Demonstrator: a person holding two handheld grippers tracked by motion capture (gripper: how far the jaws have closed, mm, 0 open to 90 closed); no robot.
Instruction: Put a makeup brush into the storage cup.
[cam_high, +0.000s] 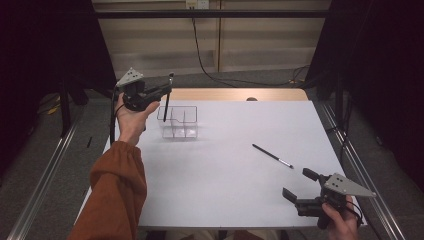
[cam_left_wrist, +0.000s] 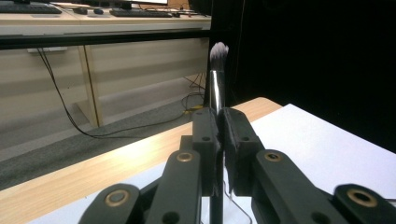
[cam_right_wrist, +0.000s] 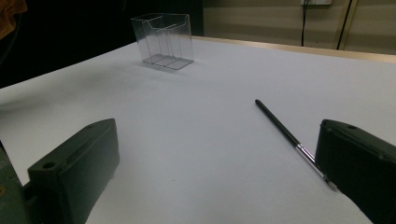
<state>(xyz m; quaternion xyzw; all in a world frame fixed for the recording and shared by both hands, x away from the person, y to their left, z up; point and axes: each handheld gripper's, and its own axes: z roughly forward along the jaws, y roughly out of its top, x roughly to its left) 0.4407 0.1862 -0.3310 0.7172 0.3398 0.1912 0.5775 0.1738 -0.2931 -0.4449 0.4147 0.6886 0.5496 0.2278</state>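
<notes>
The divided organizer (cam_high: 179, 122) stands on the table (cam_high: 220, 175) toward its far left. The makeup brush (cam_high: 166, 102) hangs upright just above the organizer's left rear compartment. The thin brush (cam_high: 272, 155) lies on the table, well right of the organizer.

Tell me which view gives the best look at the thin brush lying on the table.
The right gripper view: the thin brush lies close ahead, its dark handle and metal ferrule sharp, its tip partly behind one jaw. The high view shows the whole brush, small, flat on the white table, apart from the clear organizer.
</notes>
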